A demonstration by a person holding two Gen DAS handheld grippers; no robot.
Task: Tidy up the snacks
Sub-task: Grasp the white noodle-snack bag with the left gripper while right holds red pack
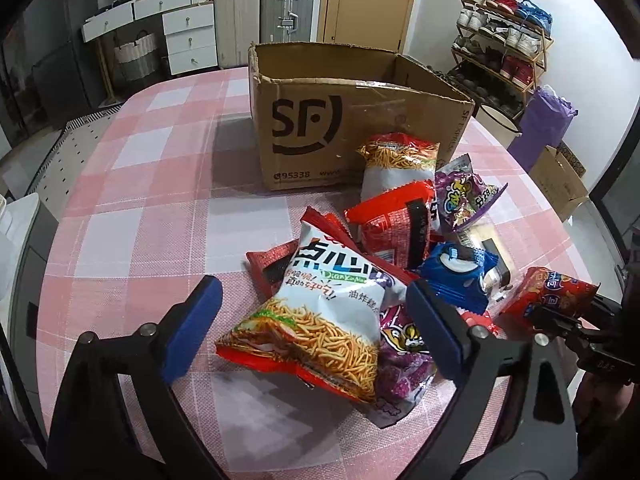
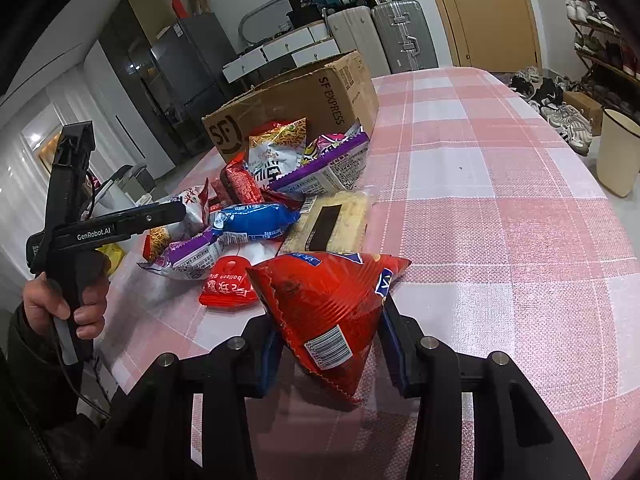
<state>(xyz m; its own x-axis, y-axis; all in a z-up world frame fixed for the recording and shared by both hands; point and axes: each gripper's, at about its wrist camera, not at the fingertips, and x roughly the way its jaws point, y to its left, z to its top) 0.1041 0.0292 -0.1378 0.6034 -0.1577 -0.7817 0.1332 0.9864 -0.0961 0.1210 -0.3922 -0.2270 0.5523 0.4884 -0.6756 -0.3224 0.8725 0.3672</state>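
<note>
"SF EXPRESS" cardboard box, "95338" on front.

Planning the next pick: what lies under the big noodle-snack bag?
Under the noodle-snack bag lie a purple packet and red packets, each partly covered; anything beneath its middle is hidden.

Cardboard box sits far on the counter. Snack pile just near-right of it: noodle bag nearest, on top of the purple packet; cookie pack to its right; second noodle bag against the box.
</note>
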